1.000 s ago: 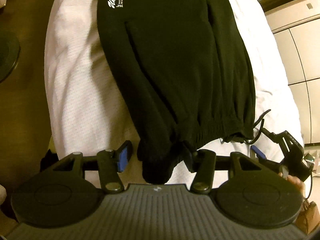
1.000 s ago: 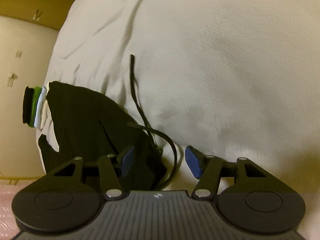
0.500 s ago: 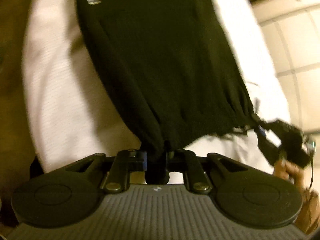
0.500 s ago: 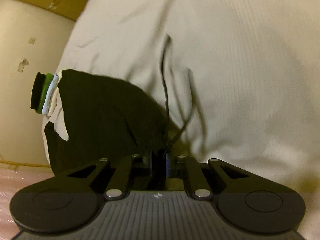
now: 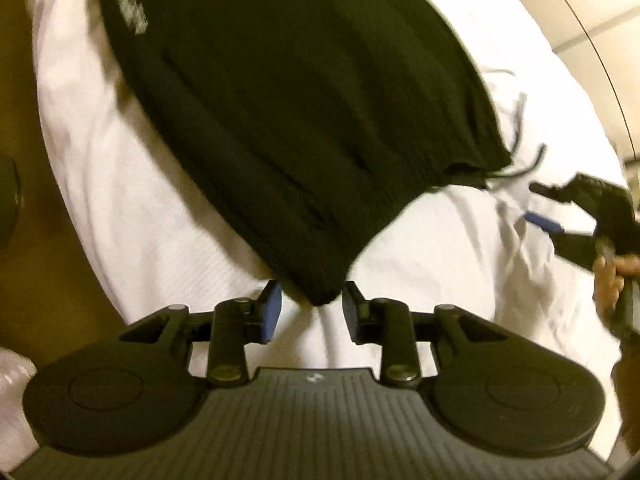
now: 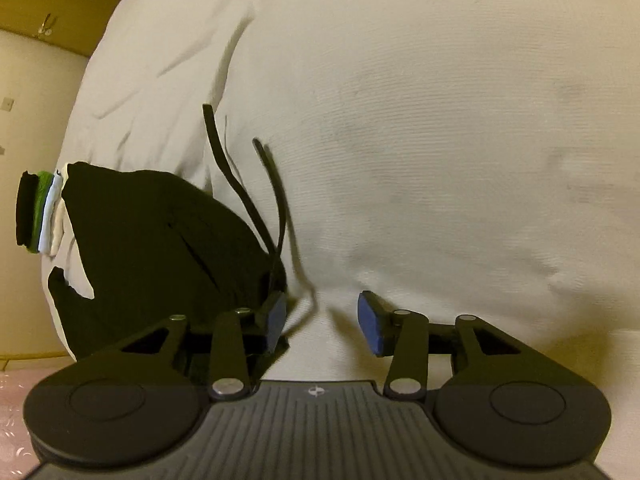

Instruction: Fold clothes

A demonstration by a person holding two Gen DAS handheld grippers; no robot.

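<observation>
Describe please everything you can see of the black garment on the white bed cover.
The black knitted garment looks like soft jersey, with white lettering near its far end and a gathered waistband with two thin black drawstrings. It lies spread flat on the white bed cover. Its near corner sits between the left claw's blue pads, which have just been opening and do not press it.

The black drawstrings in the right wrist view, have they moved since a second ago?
Yes. The drawstrings now trail up across the white bedding, ends nearer the stack of folded clothes; before, they looped low by the jaws.
</observation>
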